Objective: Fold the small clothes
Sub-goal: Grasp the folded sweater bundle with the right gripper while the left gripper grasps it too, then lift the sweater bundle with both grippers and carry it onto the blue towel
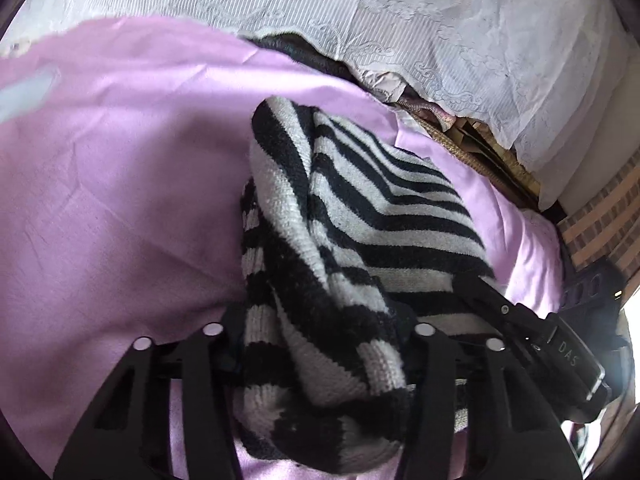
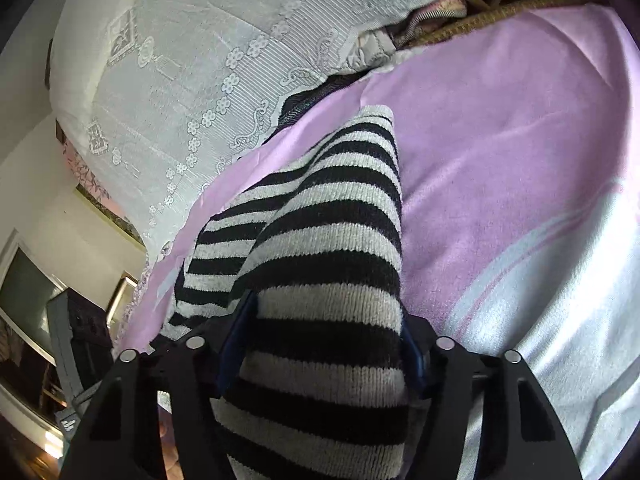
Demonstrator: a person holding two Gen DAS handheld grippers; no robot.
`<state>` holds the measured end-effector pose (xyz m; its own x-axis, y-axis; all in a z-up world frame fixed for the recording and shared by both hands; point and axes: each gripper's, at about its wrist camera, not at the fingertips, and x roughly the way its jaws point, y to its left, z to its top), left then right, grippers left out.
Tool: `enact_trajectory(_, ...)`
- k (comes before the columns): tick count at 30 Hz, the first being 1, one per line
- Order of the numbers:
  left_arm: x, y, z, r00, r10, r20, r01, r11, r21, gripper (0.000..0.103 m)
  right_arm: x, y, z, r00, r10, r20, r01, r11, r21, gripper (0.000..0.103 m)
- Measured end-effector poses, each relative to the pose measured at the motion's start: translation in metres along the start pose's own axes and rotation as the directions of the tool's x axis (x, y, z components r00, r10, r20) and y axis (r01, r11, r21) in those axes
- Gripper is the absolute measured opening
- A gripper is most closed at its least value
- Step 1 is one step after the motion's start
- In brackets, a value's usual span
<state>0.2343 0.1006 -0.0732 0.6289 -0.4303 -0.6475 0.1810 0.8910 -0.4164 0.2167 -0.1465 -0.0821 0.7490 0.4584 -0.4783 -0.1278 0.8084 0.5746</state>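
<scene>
A black-and-white striped knitted garment (image 1: pixel 360 216) is held up over a pink sheet (image 1: pixel 120 200). My left gripper (image 1: pixel 320 344) is shut on a bunched fold of it, and the knit drapes over and hides the fingertips. The right gripper (image 1: pixel 560 340) shows at the lower right of the left wrist view, at the garment's other edge. In the right wrist view the garment (image 2: pixel 332 216) stretches away from my right gripper (image 2: pixel 320 344), which is shut on its near edge. The knit covers the gap between the fingers.
A white lace cover (image 1: pixel 400 12) lies over the far side of the bed (image 2: pixel 168 92). A woven mat edge (image 1: pixel 460 148) and dark cloth sit between the lace and the pink sheet (image 2: pixel 520 140). A brick-pattern floor (image 1: pixel 608 208) is at the right. Furniture (image 2: pixel 80 340) stands at the left.
</scene>
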Motion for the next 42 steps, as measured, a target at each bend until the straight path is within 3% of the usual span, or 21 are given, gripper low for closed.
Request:
enact_trajectory(3, -0.01, -0.011, -0.003, 0.998, 0.038, 0.039, -0.04, 0.998, 0.048, 0.04, -0.009, 0.014, -0.002, 0.999, -0.019, 0.039, 0.021, 0.997, -0.072, 0.058)
enact_trajectory(8, -0.032, -0.019, -0.006, 0.997, 0.047, 0.069, -0.05, 0.998, 0.046, 0.038, -0.033, 0.037, -0.006, 0.996, -0.025, 0.088, 0.039, 0.986, -0.159, 0.058)
enact_trajectory(13, -0.073, -0.027, -0.017, 0.985, 0.098, 0.139, -0.109, 0.991, 0.078, 0.038, -0.056, 0.058, -0.015, 0.995, 0.032, 0.093, -0.014, 0.983, -0.185, 0.058)
enact_trajectory(18, -0.14, -0.025, -0.033, 0.968, 0.132, 0.214, -0.146, 0.988, 0.054, 0.037, -0.082, 0.107, -0.034, 0.99, 0.121, 0.072, -0.099, 0.962, -0.253, 0.058)
enact_trajectory(22, -0.22, -0.031, -0.048, 0.926, 0.196, 0.322, -0.23, 0.971, 0.071, 0.036, -0.102, 0.162, -0.058, 0.974, 0.225, 0.035, -0.202, 0.925, -0.322, 0.058)
enact_trajectory(25, -0.281, -0.03, -0.061, 0.888, 0.266, 0.375, -0.312, 0.948, 0.066, 0.036, -0.116, 0.208, -0.081, 0.947, 0.321, -0.015, -0.307, 0.89, -0.336, 0.058)
enact_trajectory(29, -0.347, -0.024, -0.086, 0.816, 0.373, 0.441, -0.444, 0.894, 0.067, 0.036, -0.13, 0.267, -0.111, 0.911, 0.408, -0.063, -0.401, 0.836, -0.375, 0.057)
enact_trajectory(33, -0.406, 0.002, -0.1, 0.759, 0.438, 0.482, -0.504, 0.864, 0.009, 0.036, -0.136, 0.336, -0.137, 0.879, 0.463, -0.112, -0.462, 0.771, -0.439, 0.057)
enact_trajectory(36, -0.446, 0.029, -0.104, 0.743, 0.449, 0.497, -0.492, 0.869, -0.049, 0.036, -0.14, 0.382, -0.155, 0.862, 0.489, -0.134, -0.49, 0.734, -0.47, 0.057)
enact_trajectory(42, -0.497, 0.076, -0.117, 0.688, 0.506, 0.52, -0.514, 0.846, -0.143, 0.036, -0.136, 0.451, -0.198, 0.837, 0.519, -0.172, -0.532, 0.697, -0.481, 0.056)
